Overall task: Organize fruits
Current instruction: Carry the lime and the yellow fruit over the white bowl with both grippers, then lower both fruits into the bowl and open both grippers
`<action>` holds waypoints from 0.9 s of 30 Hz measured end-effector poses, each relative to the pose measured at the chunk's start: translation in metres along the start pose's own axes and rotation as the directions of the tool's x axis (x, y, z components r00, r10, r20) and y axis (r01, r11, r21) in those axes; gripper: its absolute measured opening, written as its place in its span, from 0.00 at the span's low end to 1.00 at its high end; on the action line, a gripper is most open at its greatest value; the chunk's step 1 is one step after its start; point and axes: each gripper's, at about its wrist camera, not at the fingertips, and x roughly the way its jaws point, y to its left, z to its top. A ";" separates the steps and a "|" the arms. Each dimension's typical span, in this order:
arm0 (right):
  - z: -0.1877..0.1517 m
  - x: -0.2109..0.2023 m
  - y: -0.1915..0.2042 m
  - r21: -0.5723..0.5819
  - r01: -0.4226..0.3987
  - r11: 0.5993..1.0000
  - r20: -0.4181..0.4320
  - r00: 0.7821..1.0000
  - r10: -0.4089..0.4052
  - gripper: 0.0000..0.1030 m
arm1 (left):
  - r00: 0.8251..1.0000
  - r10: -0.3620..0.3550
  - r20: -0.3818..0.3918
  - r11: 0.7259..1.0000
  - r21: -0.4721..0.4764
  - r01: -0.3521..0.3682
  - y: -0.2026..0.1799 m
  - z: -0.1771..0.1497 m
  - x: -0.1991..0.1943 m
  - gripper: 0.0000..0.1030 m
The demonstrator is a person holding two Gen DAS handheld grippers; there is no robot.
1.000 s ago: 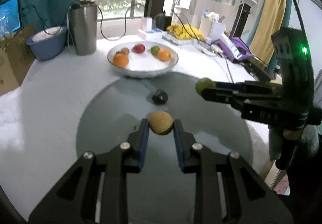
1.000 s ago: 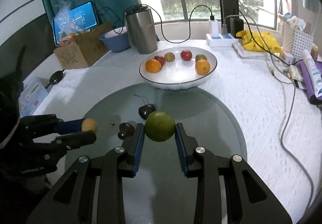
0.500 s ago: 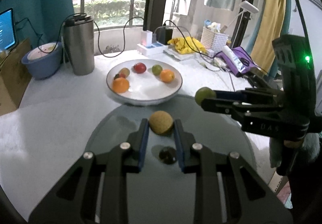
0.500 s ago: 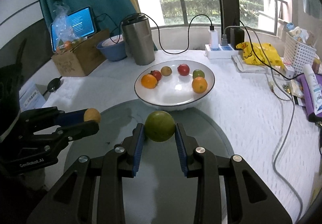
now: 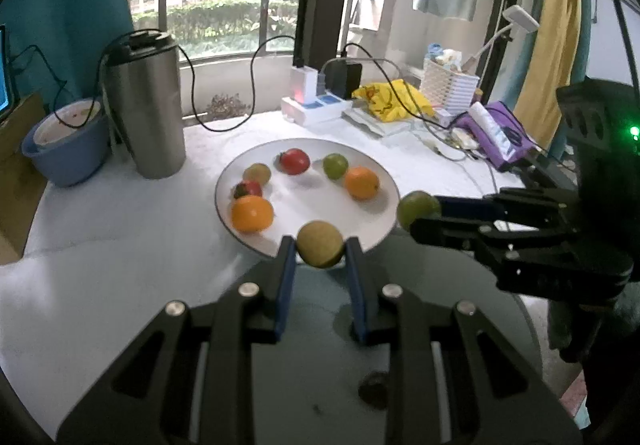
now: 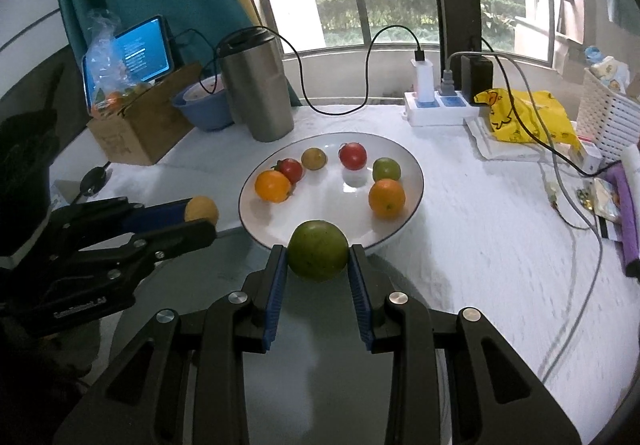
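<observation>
- A brownish-yellow fruit (image 5: 320, 244), round and dull-skinned with a rough look, sits clamped between the blue pads of the left gripper (image 5: 320, 257); it hangs at the near rim of the white plate (image 5: 384, 181).
- A green fruit (image 6: 318, 250), larger and smooth with a slight brown blush on top, is pinched in the right gripper (image 6: 318, 269), also at the plate's near rim (each gripper shows from the side in the other camera).
- On the plate lie two oranges (image 6: 273, 186), two red fruits (image 6: 352, 156), a small green one (image 6: 386, 169) and a small brownish one (image 6: 314, 158), arranged in a loose ring that leaves the plate's middle and near part bare.
- The plate overlaps the far edge of a grey round disc (image 5: 320, 345), on which a small dark fruit (image 5: 374, 389) rests beside the left gripper's finger.
- Behind the plate stand a steel tumbler (image 6: 256, 85), a blue bowl (image 5: 66, 149) and a white power strip (image 6: 440, 109); cables trail across the white tablecloth (image 6: 480, 237) to the right.
</observation>
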 end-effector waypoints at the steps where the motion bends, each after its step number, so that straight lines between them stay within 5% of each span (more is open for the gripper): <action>1: 0.001 0.002 -0.001 0.000 -0.001 1.000 -0.002 1.000 0.001 0.32 | 1.000 -0.001 -0.001 1.000 0.000 0.001 0.001 0.001 0.003 0.25; 27: 0.020 0.073 0.003 -0.052 -0.069 0.996 -0.123 0.990 0.062 0.32 | 0.994 -0.030 -0.107 0.998 -0.062 0.024 0.034 0.011 0.056 0.26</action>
